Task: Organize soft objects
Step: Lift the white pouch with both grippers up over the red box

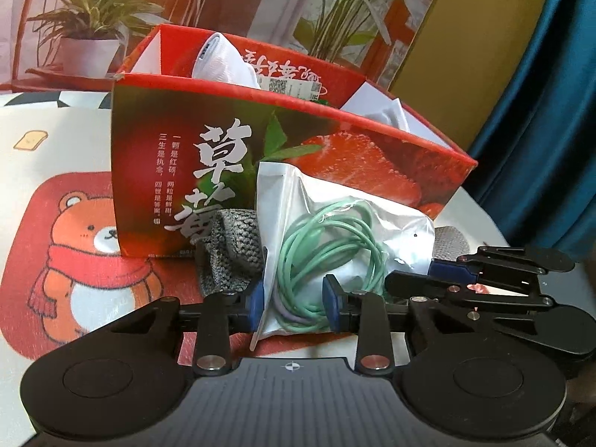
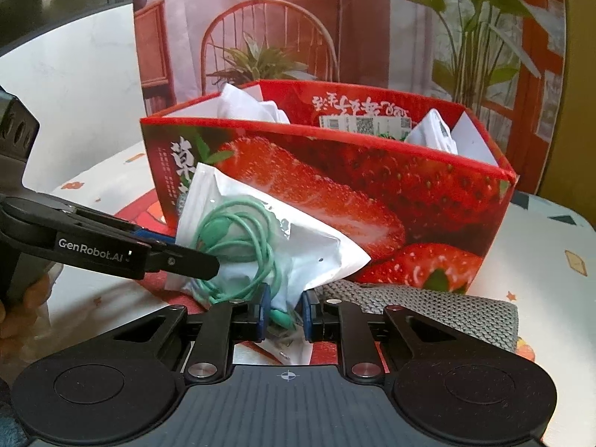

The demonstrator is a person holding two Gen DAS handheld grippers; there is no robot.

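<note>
Already, two or three white soft items sat inside the strawberry box [image 1: 283, 141], their tops poking above its rim, so part of the sorting looked done. What was left, by the look of it, was the clear bag [image 2: 260, 246] with its green cord [image 1: 327, 253] and the grey knitted cloth [image 2: 428, 309] lying on the mat [image 1: 74, 253]. The bag stood between both tools, just in front of the box's near wall and leaning toward it. The right gripper [image 2: 285, 313] had its jaws pressed nearly together, pinching the bag's lower edge with a loop of cord caught between the blue pads [image 2: 265, 311]. The left gripper [image 1: 292, 305] had its jaws partly spread around the bag's other bottom corner; its pads sat close against the plastic, though whether they truly pressed on it could not be told. The grey cloth lay just beyond and to either side of the jaws, under the bag. The box's front wall rose directly ahead of both sets of jaws, so the bag would probably need lifting clear over that rim; open room remained inside the box between the white items, and above the jaws nothing blocked the way.
</note>
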